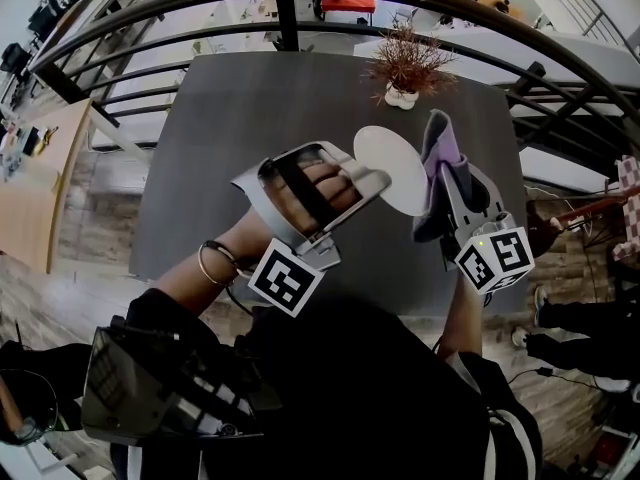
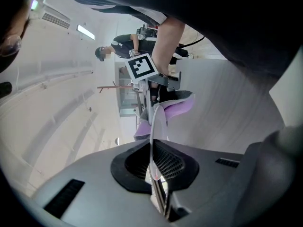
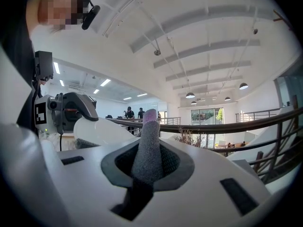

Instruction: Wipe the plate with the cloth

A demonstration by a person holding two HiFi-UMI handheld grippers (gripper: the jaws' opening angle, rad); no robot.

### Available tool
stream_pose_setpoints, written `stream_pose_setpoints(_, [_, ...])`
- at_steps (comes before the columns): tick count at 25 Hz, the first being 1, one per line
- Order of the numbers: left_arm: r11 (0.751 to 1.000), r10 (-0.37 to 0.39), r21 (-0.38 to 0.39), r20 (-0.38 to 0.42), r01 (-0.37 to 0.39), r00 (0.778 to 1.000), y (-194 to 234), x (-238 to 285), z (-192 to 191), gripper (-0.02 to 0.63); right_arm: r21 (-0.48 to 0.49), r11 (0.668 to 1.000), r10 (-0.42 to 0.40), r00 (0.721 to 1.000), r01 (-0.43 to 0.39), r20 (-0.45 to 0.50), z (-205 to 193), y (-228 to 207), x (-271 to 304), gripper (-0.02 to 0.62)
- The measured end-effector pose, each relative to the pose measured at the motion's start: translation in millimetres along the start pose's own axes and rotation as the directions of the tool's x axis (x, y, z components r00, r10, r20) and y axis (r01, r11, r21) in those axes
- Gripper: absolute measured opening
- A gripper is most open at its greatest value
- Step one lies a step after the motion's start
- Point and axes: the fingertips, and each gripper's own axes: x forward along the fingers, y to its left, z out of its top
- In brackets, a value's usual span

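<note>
Head view: cloth (image 1: 441, 148) hides plate (image 1: 392, 168) R edge; person's body (image 1: 330, 388) covers table (image 1: 200, 138) near edge. Left gripper view: plate edge-on, face unseen, cloth partly behind it. Right gripper view: cloth's lower end lost inside right gripper (image 3: 147, 145); far ppl (image 3: 135, 113) too small to tell.

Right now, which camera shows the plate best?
The head view: most of the plate shows as a round disc. The left gripper view catches only its thin edge, the right gripper view just one side.
</note>
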Motion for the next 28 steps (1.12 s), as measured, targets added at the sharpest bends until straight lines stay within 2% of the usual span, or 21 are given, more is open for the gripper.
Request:
stream_pose_setpoints(9, [1.0,-0.001,0.005,0.009,0.001,1.0,-4,-3,2,0.017,0.026,0.999,-0.037,0.998,0.038,-0.044,-21,-14,0,0.041])
stream_pose_setpoints(15, [1.0,-0.012,0.007,0.01,0.012,1.0,-8,-2,1,0.017,0.033,0.998,-0.05,0.998,0.052,-0.04,-20,-19,-5,0.041])
stream_pose_setpoints(23, [1.0,-0.016,0.002,0.018,0.016,1.0,-10,-3,2,0.017,0.027,0.997,-0.077,0.997,0.076,0.012,-2,-25,-14,0.041])
stream_pose_setpoints(28, [1.0,-0.008,0.03,0.01,0.008,1.0,-12,-3,1,0.017,0.009,0.999,-0.054,0.995,0.054,0.085,26,-17,-19,0.04])
